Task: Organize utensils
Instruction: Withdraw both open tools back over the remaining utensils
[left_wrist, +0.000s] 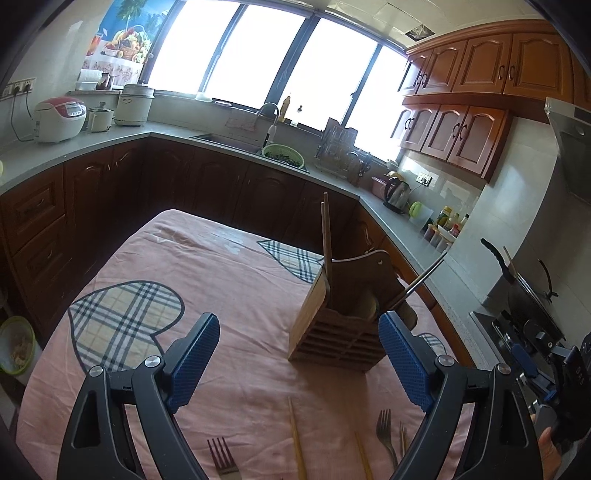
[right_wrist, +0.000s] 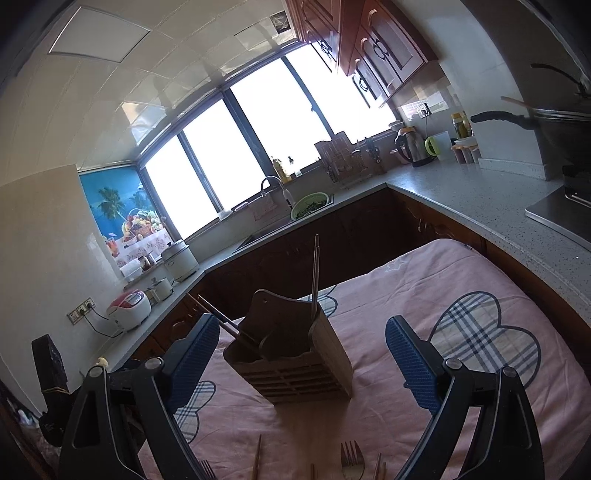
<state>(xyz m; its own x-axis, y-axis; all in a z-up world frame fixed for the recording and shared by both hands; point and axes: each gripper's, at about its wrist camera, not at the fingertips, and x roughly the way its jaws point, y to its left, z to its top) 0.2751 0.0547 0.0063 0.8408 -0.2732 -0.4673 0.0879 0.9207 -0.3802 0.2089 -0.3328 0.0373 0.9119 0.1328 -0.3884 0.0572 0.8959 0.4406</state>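
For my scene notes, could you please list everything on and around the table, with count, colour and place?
Utensil holder: one, brown wood, on the tablecloth.
Chopsticks in holder: one upright pair, brown; another stick leans out the other side.
Forks: at least two, metal, on the cloth near the camera.
Loose chopsticks: several, tan, beside the forks.
Tablecloth: one, pink with plaid patches.
Left gripper: black, blue pads, open.
Right gripper: same, open.

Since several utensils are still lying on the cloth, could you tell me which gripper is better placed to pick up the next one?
Probably the left gripper: open and empty, with a fork and chopstick between its fingers. The right gripper, also open, sees them only at its frame edge.
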